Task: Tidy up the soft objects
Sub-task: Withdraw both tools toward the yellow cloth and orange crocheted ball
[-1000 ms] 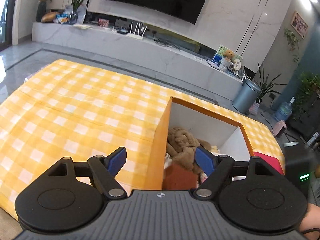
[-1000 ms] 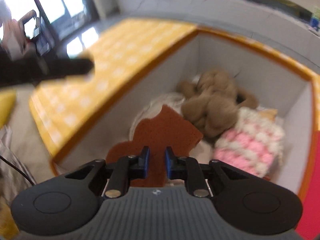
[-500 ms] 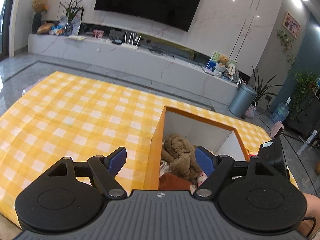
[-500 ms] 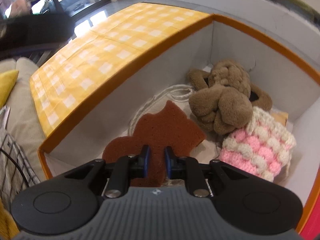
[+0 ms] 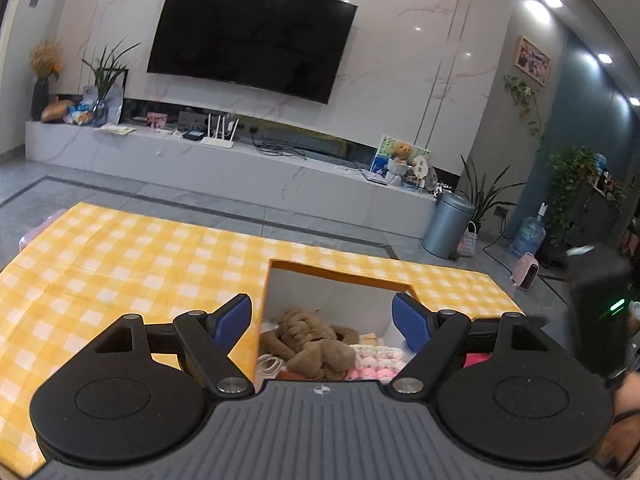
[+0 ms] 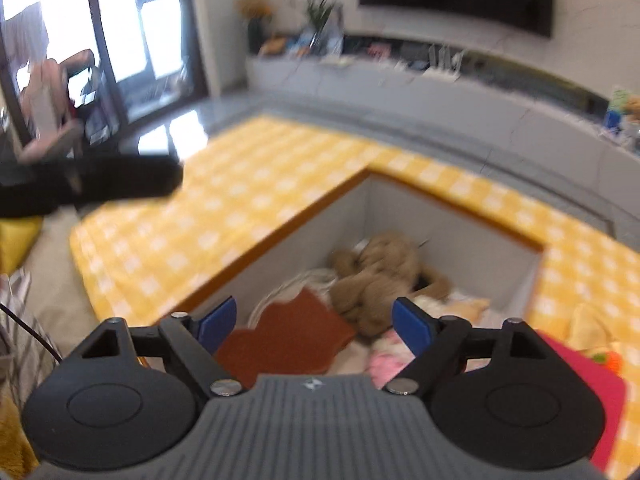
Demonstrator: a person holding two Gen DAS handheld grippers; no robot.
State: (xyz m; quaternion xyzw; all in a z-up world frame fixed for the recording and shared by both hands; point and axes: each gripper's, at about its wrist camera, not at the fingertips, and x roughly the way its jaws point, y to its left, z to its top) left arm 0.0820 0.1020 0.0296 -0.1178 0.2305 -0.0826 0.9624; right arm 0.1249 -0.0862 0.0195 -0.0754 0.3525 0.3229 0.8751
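An orange-rimmed white box (image 6: pixel 452 216) sits sunk in the yellow checked table (image 6: pixel 248 192). Inside lie a brown plush toy (image 6: pixel 380 276), a pink and white knitted piece (image 6: pixel 384 356), a white cord (image 6: pixel 288 284) and a rust-brown sponge (image 6: pixel 288 336). My right gripper (image 6: pixel 316 326) is open and empty, above the sponge. My left gripper (image 5: pixel 324 322) is open and empty, held above the box's near side; the plush (image 5: pixel 312 344) and the knitted piece (image 5: pixel 372 362) show between its fingers.
A red object (image 6: pixel 580 384) and a pale yellow soft thing (image 6: pixel 592 328) lie right of the box. The other gripper shows as a dark bar (image 6: pixel 100 184) at left. A TV wall, a low console and a grey bin (image 5: pixel 448 226) stand beyond the table.
My right gripper has opened and let go of the brown sponge, which now lies in the box, and has lifted back. My left gripper has risen and tilted up.
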